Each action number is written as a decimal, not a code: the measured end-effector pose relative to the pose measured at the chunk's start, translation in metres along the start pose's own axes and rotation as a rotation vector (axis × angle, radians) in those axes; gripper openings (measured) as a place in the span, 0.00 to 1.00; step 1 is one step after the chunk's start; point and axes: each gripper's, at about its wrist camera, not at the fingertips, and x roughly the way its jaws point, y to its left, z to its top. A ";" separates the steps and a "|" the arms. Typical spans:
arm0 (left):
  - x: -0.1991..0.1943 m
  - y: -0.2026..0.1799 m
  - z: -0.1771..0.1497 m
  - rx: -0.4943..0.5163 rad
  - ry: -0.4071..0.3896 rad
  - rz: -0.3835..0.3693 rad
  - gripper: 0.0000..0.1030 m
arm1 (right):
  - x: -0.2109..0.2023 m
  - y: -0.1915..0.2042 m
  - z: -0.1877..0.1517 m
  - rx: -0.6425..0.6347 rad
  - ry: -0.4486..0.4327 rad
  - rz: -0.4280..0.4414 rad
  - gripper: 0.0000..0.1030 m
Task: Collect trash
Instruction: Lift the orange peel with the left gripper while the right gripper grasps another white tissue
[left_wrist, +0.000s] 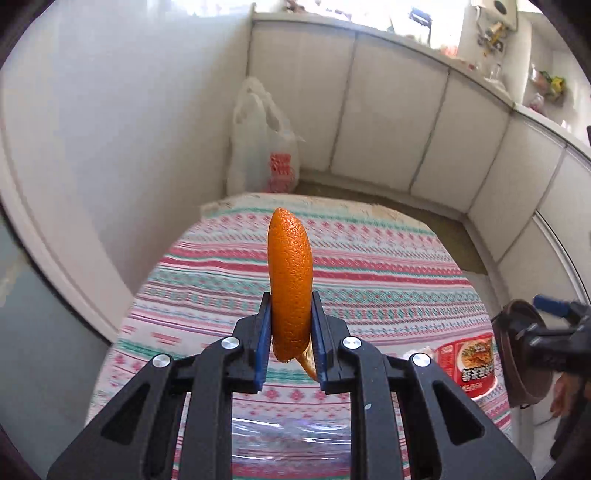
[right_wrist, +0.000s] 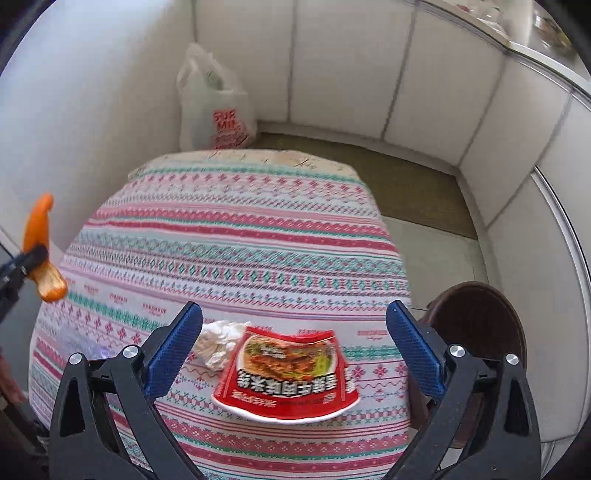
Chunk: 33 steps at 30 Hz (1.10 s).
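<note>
My left gripper (left_wrist: 290, 314) is shut on a strip of orange peel (left_wrist: 290, 280) and holds it upright above the table; the peel also shows at the left edge of the right wrist view (right_wrist: 38, 243). My right gripper (right_wrist: 293, 328) is open and empty, just above a red instant-noodle lid (right_wrist: 288, 373) that lies flat on the patterned tablecloth (right_wrist: 236, 236). A crumpled white tissue (right_wrist: 218, 343) lies touching the lid's left side. The lid also shows in the left wrist view (left_wrist: 467, 363).
A brown round stool (right_wrist: 480, 325) stands at the table's right side. A white plastic bag (right_wrist: 214, 107) with red print stands on the floor in the far corner. Clear plastic wrap (left_wrist: 291, 446) lies on the table below my left gripper. White cabinets line the walls.
</note>
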 end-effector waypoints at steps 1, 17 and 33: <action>-0.002 0.008 0.002 -0.022 0.001 -0.005 0.19 | 0.011 0.017 -0.002 -0.034 0.037 0.017 0.80; -0.013 0.061 0.026 -0.139 -0.026 -0.039 0.19 | 0.092 0.099 -0.024 -0.212 0.243 -0.109 0.46; -0.015 0.061 0.025 -0.123 -0.045 -0.066 0.19 | 0.078 0.080 -0.015 -0.087 0.152 0.066 0.20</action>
